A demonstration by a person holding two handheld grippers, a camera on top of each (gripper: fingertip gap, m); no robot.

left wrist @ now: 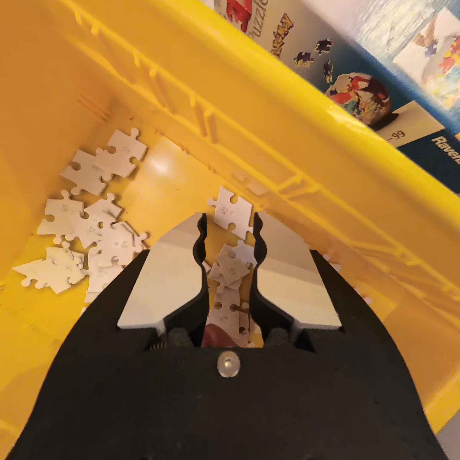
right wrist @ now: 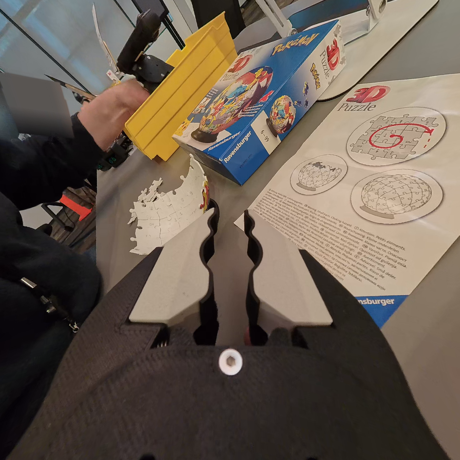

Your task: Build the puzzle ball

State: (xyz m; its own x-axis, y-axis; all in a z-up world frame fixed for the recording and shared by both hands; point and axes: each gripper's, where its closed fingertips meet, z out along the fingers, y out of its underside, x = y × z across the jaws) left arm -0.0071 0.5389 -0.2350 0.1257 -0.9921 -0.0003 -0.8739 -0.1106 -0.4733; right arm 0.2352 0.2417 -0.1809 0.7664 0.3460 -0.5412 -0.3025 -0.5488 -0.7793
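Note:
My left gripper (left wrist: 230, 221) is open and reaches down into the yellow bin (left wrist: 249, 104). Several loose white puzzle pieces lie backs up on the bin floor: a heap (left wrist: 82, 239) at the left, one piece (left wrist: 232, 214) just past my fingertips, and a small pile (left wrist: 231, 268) under the gap between the fingers. My right gripper (right wrist: 231, 216) is open and empty, low over the grey table. The partly built puzzle ball shell (right wrist: 169, 211) lies hollow side up just left of its left finger. The left gripper (right wrist: 142, 49) also shows there, held by a hand (right wrist: 112, 109) at the bin (right wrist: 184, 94).
The blue puzzle box (right wrist: 261, 99) lies beside the bin; it also shows in the left wrist view (left wrist: 373, 82). A printed instruction sheet (right wrist: 348, 186) lies on the table at the right. A person's dark sleeve (right wrist: 37, 174) is at the left. A white stand base (right wrist: 373, 15) is at the back. Some 40 cm of space lies between my two pairs of fingers.

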